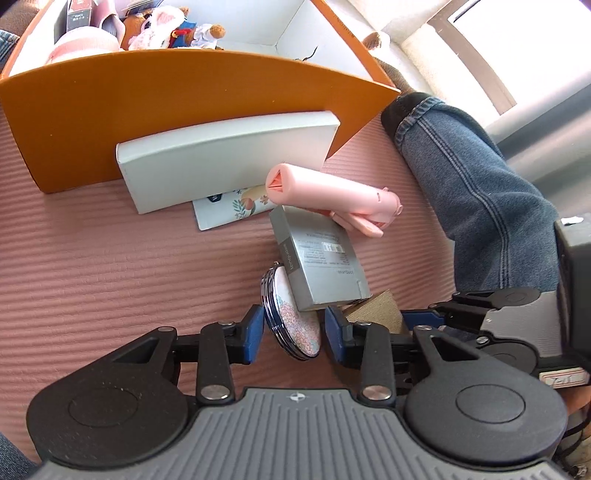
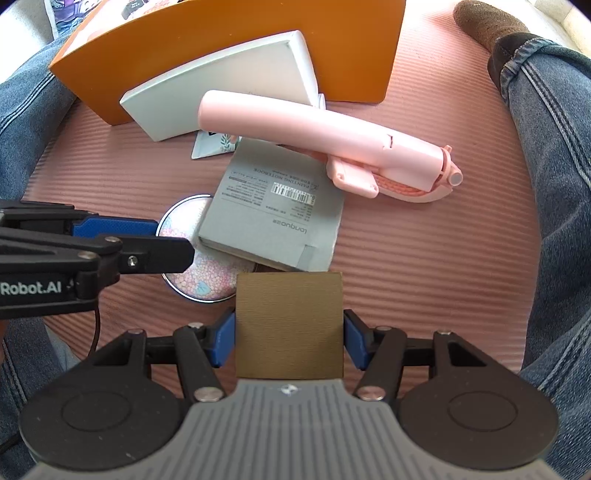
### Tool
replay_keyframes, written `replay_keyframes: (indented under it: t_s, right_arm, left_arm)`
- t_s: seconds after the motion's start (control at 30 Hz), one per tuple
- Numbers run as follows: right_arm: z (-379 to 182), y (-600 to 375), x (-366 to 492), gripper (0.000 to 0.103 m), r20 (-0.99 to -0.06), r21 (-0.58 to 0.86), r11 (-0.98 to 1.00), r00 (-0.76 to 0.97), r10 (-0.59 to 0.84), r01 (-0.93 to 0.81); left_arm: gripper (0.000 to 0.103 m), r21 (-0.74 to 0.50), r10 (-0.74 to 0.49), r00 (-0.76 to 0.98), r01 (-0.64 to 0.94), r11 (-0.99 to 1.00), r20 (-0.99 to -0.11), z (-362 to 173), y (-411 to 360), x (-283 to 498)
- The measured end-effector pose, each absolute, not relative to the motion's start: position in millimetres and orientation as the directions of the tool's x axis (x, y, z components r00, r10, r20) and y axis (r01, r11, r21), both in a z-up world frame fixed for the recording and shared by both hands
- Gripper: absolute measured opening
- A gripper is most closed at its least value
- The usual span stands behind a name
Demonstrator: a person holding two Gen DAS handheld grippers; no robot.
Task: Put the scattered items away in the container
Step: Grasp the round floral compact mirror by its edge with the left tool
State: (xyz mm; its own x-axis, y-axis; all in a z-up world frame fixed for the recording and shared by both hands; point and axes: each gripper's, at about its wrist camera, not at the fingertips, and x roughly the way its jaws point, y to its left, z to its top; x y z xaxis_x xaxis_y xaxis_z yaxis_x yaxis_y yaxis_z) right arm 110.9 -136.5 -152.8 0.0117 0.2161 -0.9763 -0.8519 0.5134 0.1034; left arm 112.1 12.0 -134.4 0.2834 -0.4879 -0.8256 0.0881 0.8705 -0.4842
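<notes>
Right claw [image 2: 289, 338] clamped on brown box [image 2: 289, 325], left claw [image 1: 294, 334] parted round compact mirror [image 1: 291, 317] — plush toys [image 1: 173, 27] in orange container [image 1: 147, 96]

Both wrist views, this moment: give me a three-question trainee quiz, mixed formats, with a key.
1. True or false: the pink stick already lies inside the orange box.
2. Which item sits between the left gripper pads?
A. round compact
B. grey notebook
C. white box
3. Fill in: the right gripper has its pads against the sides of a ____ square block.

Key:
1. False; it lies on the pink mat, partly over the grey notebook.
2. A; whether the pads touch it yet cannot be told.
3. Brown.
</notes>
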Motion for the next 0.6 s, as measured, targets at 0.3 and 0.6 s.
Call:
replay_keyframes:
  t_s: [0.3,0.6]
  right_arm:
    - [-154,-135,112,0.062,-0.975,0.115,0.521,0.004,0.222,-0.846]
    - [-153,-133,115,0.062,-0.97,0.161,0.533,-0.032,0.243,-0.83]
  left_arm:
    - [0.028,-0.42,-0.434,0.24,0.11,0.901,-0.869,-147,-11,117]
    - [0.025,-0.389,-0.403,0.248,0.102,0.915,-0.881,-146,-12,111]
